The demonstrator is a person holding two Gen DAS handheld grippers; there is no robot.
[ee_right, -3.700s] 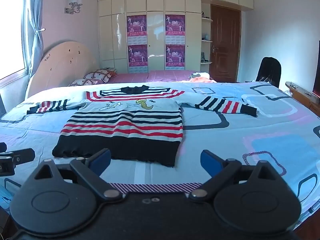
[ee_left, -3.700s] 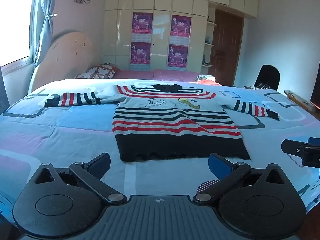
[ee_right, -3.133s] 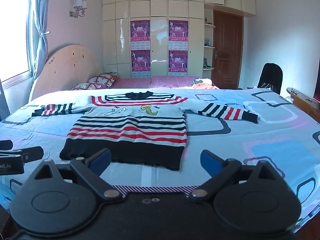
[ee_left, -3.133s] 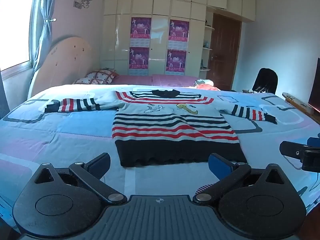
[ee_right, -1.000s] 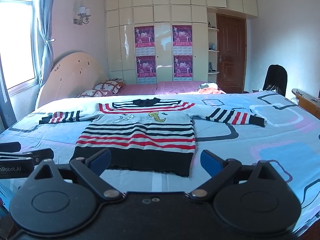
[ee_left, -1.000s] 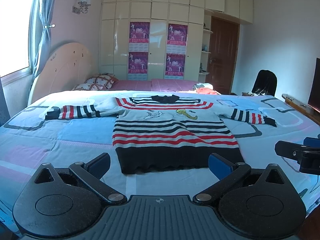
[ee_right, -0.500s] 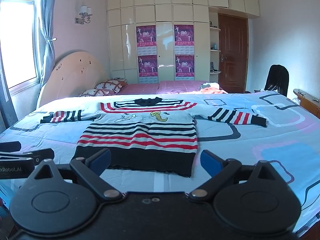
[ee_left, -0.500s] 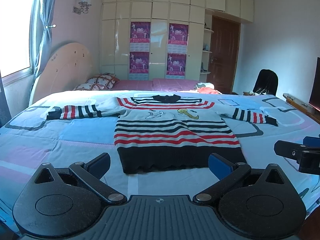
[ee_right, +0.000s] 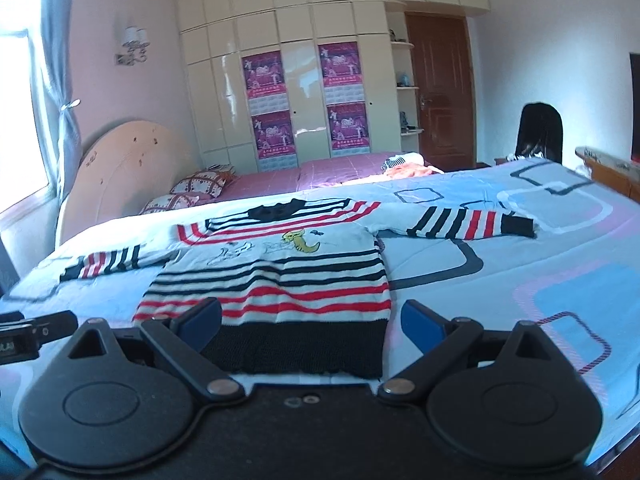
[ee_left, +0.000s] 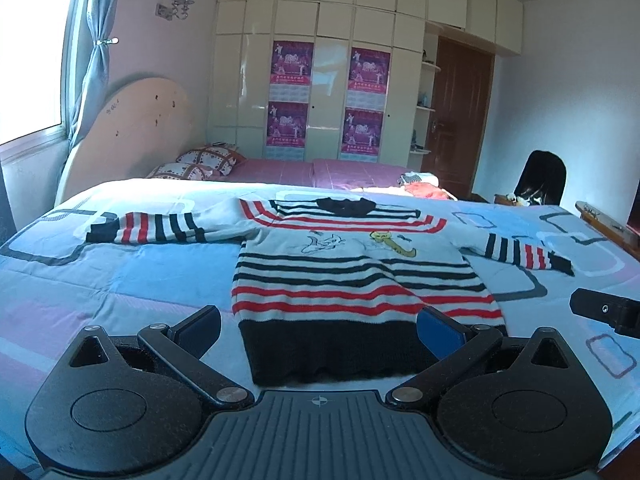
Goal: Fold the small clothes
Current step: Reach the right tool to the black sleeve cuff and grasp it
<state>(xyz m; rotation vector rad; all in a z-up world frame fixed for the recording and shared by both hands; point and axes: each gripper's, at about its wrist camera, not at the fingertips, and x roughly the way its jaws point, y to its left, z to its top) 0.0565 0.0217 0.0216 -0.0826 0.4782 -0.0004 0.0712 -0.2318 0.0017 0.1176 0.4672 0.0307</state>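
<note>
The striped sweater (ee_left: 360, 280) is lying flat and face up on the blue patterned bedspread (ee_left: 120, 280), with the black collar (ee_left: 346, 206) pointing away from the cameras and the black hem band (ee_left: 340, 354) lying nearest them. Both sleeves are extending sideways from the body: the left sleeve (ee_left: 156, 228) is reaching toward the window side, and the right sleeve (ee_right: 472, 222) is reaching toward the door side.

The left gripper (ee_left: 318, 330) is hovering just short of the hem band with its jaws spread wide and nothing between them. The right gripper (ee_right: 310, 320) is hovering over the hem's right corner, likewise released and empty. No fold is showing yet; the task appears to be at its start.

Handling judgement: the sweater is looking like a soft, light knit. It is likely to drape and stretch rather than hold its shape, and is unlikely to slip on the bedspread. A thin pinch may lift only the top layer. The recommended hold points are the sleeve cuffs, or the hem corners, taken through both layers so that the fabric is travelling as one piece.
</note>
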